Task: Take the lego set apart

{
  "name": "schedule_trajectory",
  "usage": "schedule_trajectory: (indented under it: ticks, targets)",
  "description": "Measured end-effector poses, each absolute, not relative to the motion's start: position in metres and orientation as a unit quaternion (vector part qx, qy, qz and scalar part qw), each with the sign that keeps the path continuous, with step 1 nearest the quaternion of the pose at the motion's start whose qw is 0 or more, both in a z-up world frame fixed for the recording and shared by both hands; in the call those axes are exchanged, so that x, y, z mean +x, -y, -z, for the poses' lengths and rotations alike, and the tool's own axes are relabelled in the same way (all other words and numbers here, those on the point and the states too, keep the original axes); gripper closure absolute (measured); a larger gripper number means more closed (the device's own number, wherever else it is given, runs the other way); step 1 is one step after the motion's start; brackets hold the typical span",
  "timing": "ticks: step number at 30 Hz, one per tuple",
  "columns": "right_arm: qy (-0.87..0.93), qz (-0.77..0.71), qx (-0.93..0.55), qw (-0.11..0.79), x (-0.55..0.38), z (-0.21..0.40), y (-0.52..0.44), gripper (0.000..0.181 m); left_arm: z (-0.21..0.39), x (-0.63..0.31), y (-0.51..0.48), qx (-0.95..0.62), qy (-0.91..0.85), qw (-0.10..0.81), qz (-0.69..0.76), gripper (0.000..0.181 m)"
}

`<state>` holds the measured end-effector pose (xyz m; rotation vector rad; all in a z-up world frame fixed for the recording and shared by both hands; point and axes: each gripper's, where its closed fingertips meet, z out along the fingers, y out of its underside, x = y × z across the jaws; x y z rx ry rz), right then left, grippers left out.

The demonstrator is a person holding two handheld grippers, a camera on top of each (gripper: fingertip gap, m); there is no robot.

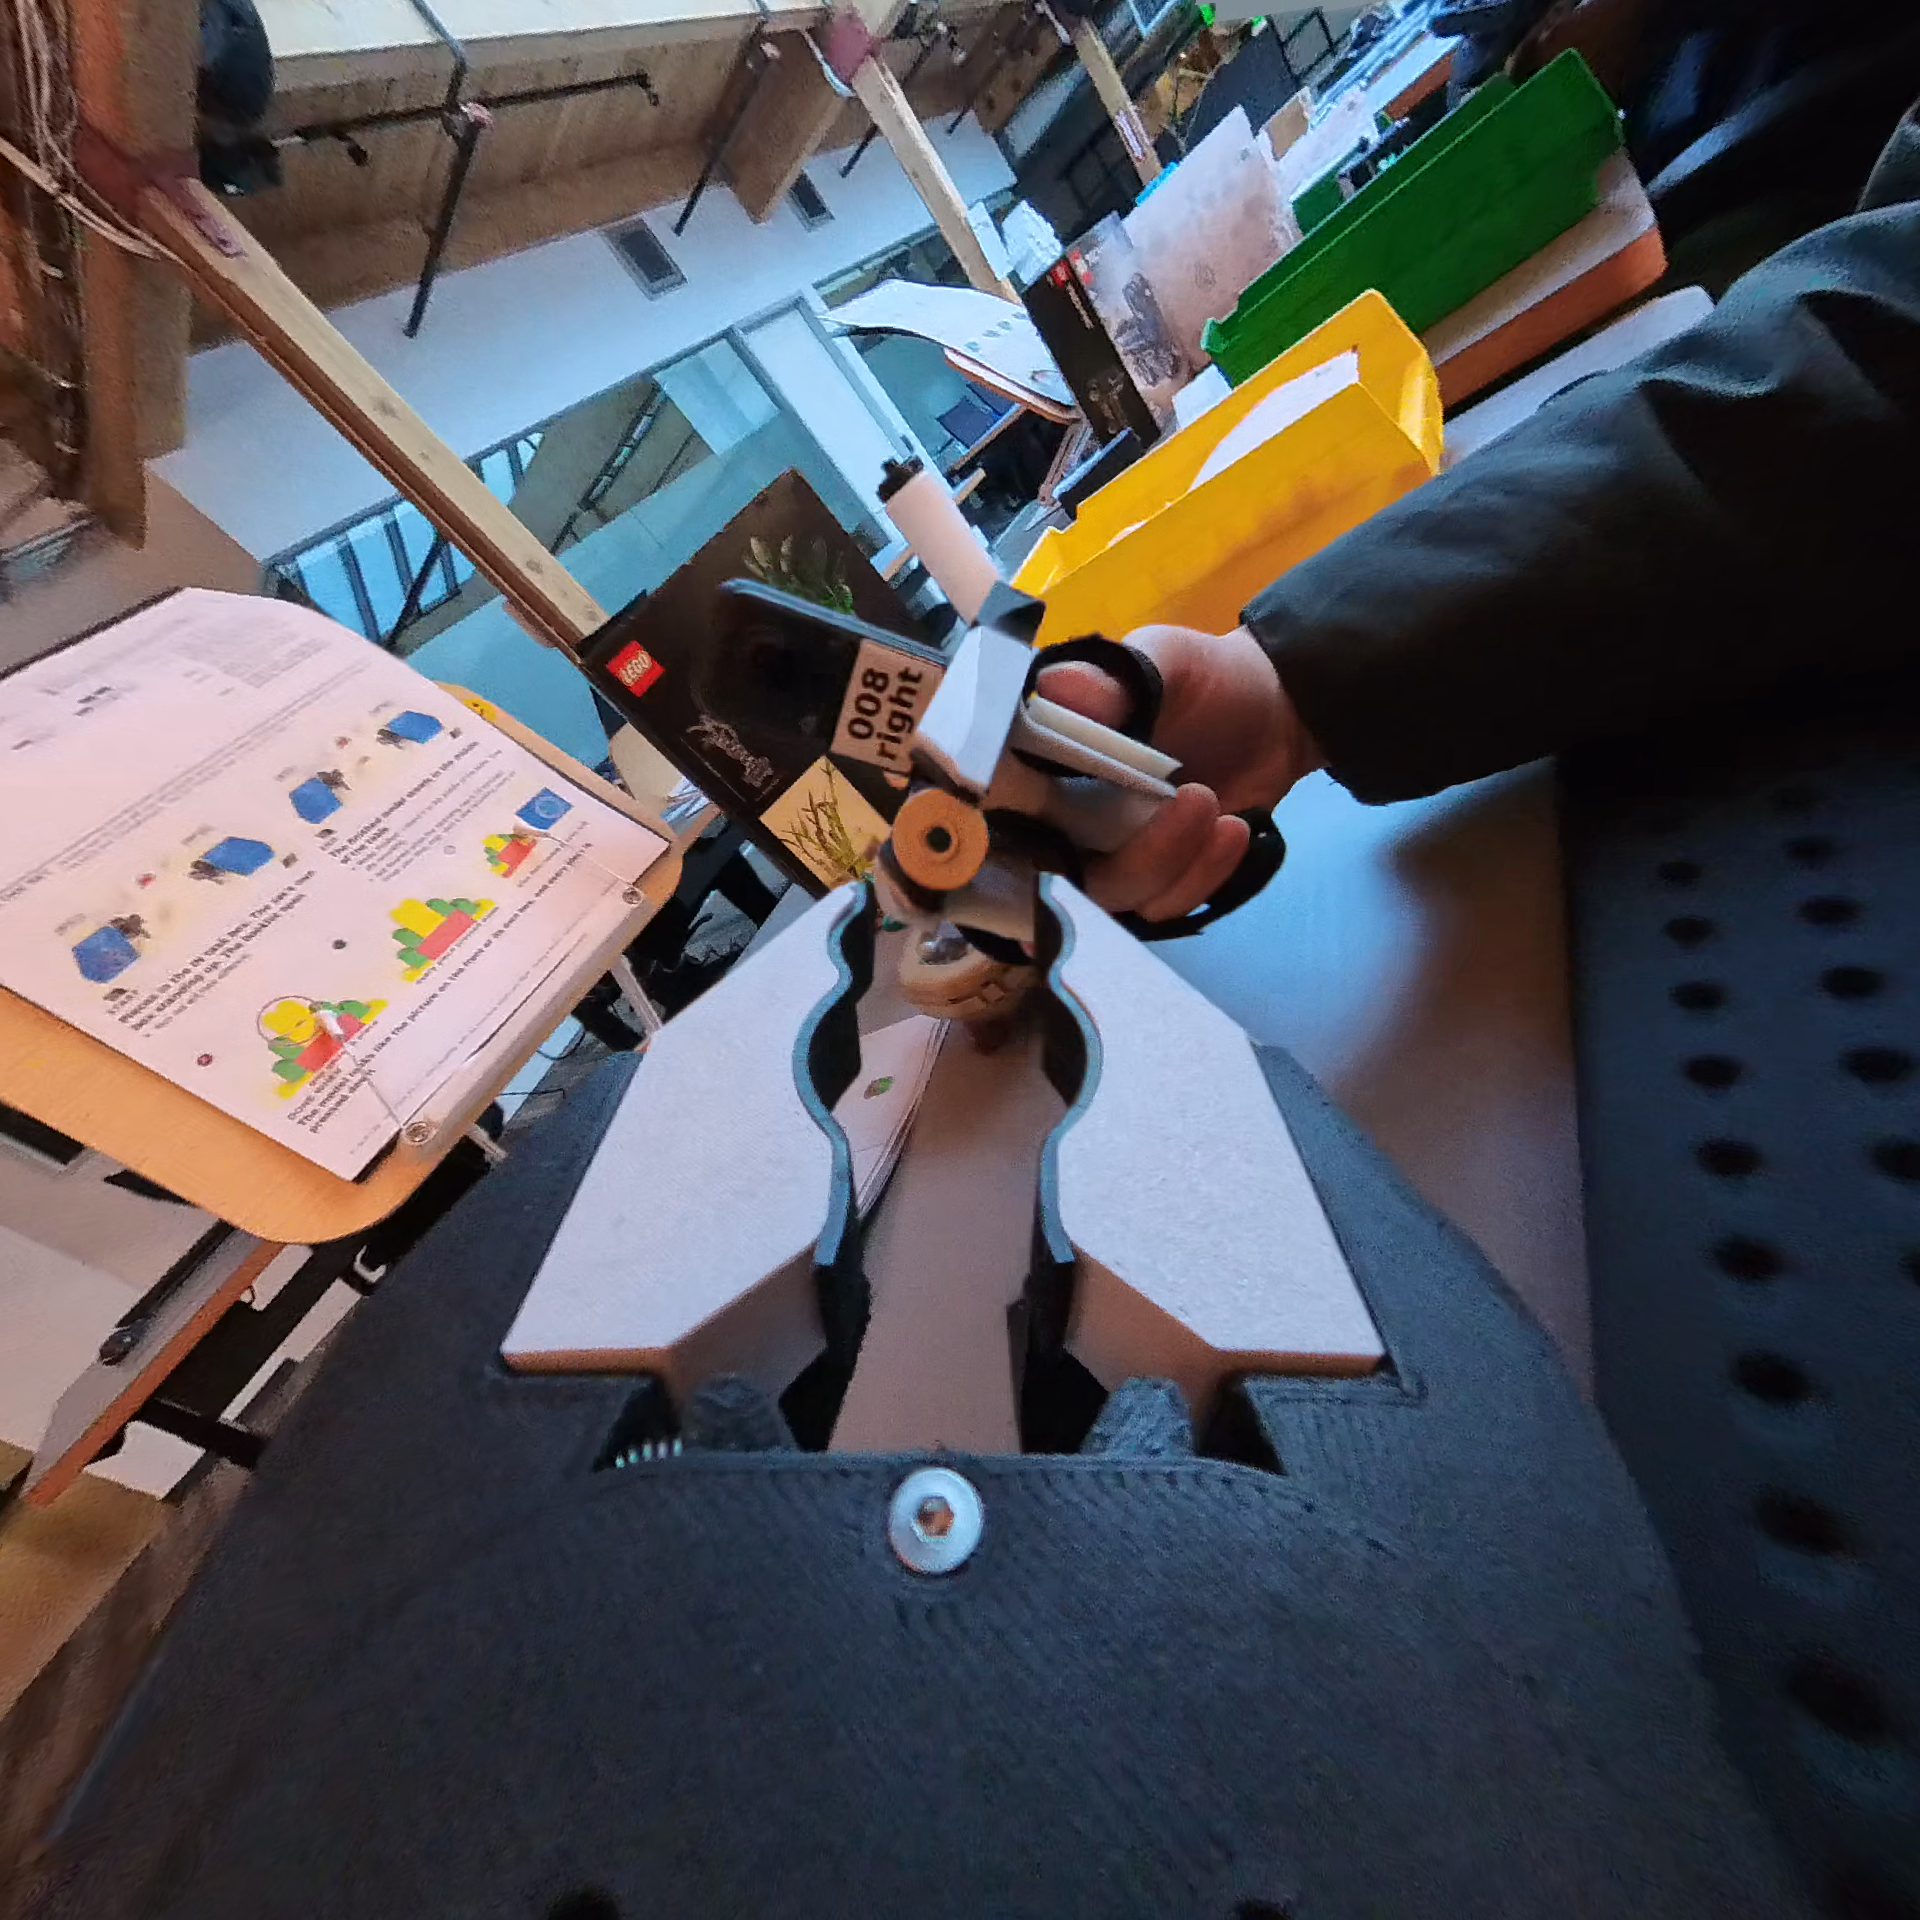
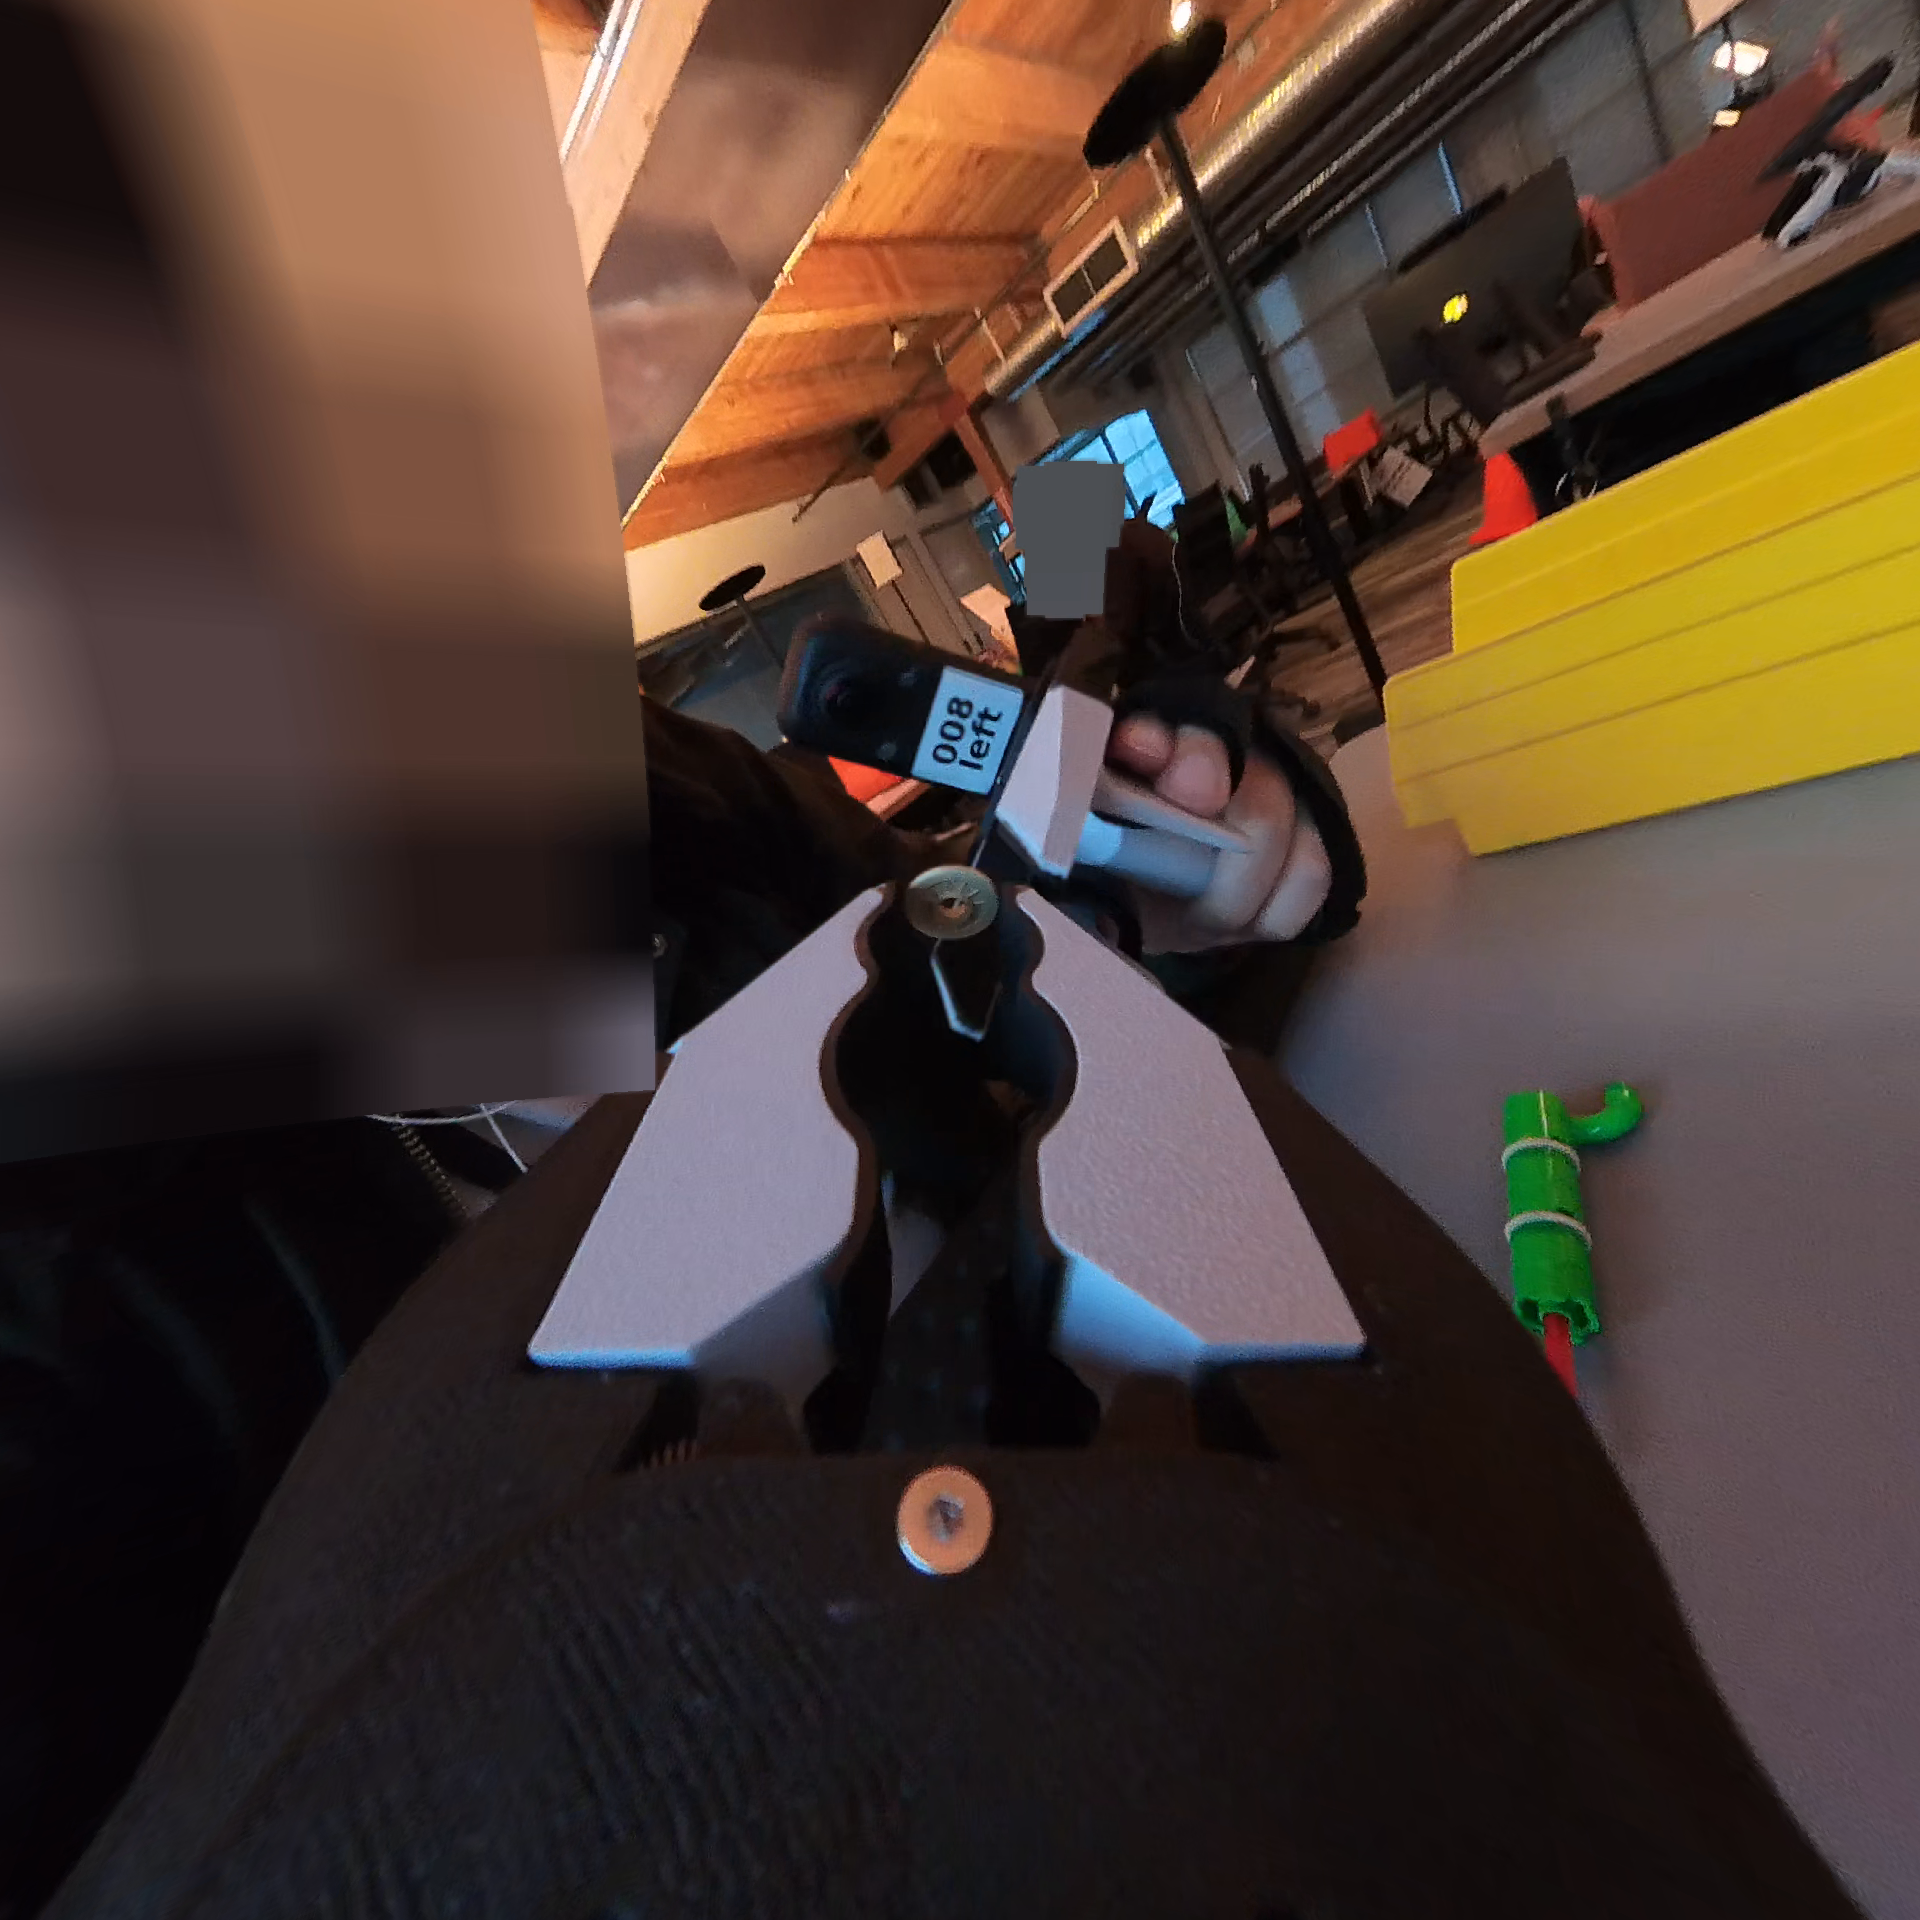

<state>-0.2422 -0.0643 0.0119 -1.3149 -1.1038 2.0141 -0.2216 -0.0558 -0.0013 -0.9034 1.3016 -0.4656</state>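
My left gripper [image 1: 951,914] and my right gripper [image 2: 951,920] point at each other tip to tip above the grey table [image 2: 1558,935]. In the left wrist view the right gripper [image 1: 961,971], held by a hand [image 1: 1174,790], has its tips between my left jaws, which stand a little apart. A small green bit [image 1: 888,920] shows by the left fingertip; what it is I cannot tell. In the right wrist view the left gripper [image 2: 966,997] fills the gap between my right jaws. A green lego piece on a red stem [image 2: 1548,1216] lies on the table to the right.
A yellow bin [image 1: 1247,499] [image 2: 1662,644] and a green bin [image 1: 1434,208] stand at the back right. A printed instruction sheet on a tilted wooden board [image 1: 291,862] is at the left, beside a black box [image 1: 748,707]. A thin booklet [image 1: 899,1091] lies under the grippers.
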Motion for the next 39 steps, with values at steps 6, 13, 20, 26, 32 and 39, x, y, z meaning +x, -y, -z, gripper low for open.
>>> schedule_trajectory:
  ticks: [6,13,20,26,32,39]
  targets:
    - [0.42,-0.715,-0.51,0.231,-0.249,0.004,0.066,0.166,0.003,-0.22,0.064,-0.379,-0.595,0.68,0.203,0.166]
    - [0.393,-0.689,-0.537,0.286,-0.248,0.007,0.043,0.142,0.001,-0.245,0.017,-0.429,-0.563,0.698,0.108,0.165]
    - [0.368,-0.636,-0.57,0.368,-0.236,0.009,0.009,0.148,-0.025,-0.533,-0.12,-0.712,-0.14,0.634,-0.267,0.166]
    - [0.378,-0.625,-0.582,0.358,-0.239,0.018,0.01,0.149,0.05,-0.607,-0.121,-0.845,-0.024,0.496,-0.201,0.14]
    - [0.39,-0.601,-0.605,0.347,-0.244,0.032,0.008,0.149,-0.039,-0.55,-0.109,-0.701,-0.06,0.692,-0.159,0.148]
    - [0.456,-0.492,-0.666,0.326,-0.252,0.081,0.006,0.148,0.026,-0.299,-0.037,-0.582,-0.528,0.616,0.06,0.149]
